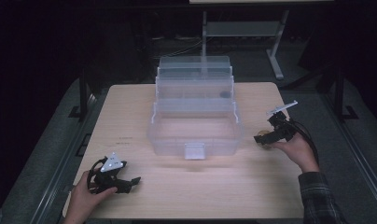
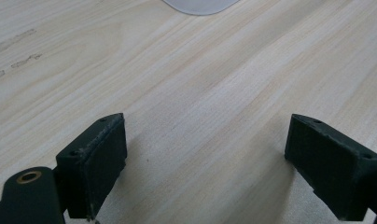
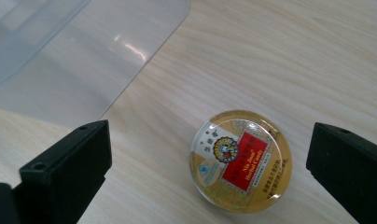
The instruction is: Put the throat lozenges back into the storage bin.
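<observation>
While clear tiered box (image 1: 195,135) sits open | both hand-held grippers spread | round tin (image 3: 240,160) between right jaws

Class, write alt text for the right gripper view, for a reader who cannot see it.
A small round gold tin with a red label lies flat on a pale wooden table, between the wide-open black jaws of the right gripper, touching neither. A clear plastic box fills the upper left corner.
</observation>
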Available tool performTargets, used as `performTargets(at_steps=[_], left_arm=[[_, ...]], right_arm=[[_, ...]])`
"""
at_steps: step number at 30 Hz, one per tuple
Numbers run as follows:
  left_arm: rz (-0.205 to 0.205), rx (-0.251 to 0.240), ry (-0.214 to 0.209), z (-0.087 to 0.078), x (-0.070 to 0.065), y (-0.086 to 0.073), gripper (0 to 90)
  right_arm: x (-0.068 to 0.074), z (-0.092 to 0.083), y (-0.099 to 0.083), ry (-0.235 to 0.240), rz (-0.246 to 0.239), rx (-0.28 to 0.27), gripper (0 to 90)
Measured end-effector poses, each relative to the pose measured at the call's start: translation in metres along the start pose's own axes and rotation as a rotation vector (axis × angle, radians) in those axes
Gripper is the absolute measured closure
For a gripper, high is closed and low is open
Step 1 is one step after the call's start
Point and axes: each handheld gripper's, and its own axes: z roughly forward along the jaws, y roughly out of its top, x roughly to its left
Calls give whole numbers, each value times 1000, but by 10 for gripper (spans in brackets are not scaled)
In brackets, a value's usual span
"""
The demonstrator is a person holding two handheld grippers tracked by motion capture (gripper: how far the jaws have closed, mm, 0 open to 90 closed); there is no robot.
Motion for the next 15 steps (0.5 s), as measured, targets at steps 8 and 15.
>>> performTargets(at_steps=[8, 15], left_arm=[[0, 0, 0, 0, 0, 0, 119], [1, 0, 0, 0, 0, 0, 119]], right_arm=[[-10, 11, 3, -3, 38, 38, 0], [-16, 22, 2, -11, 58, 77, 0]])
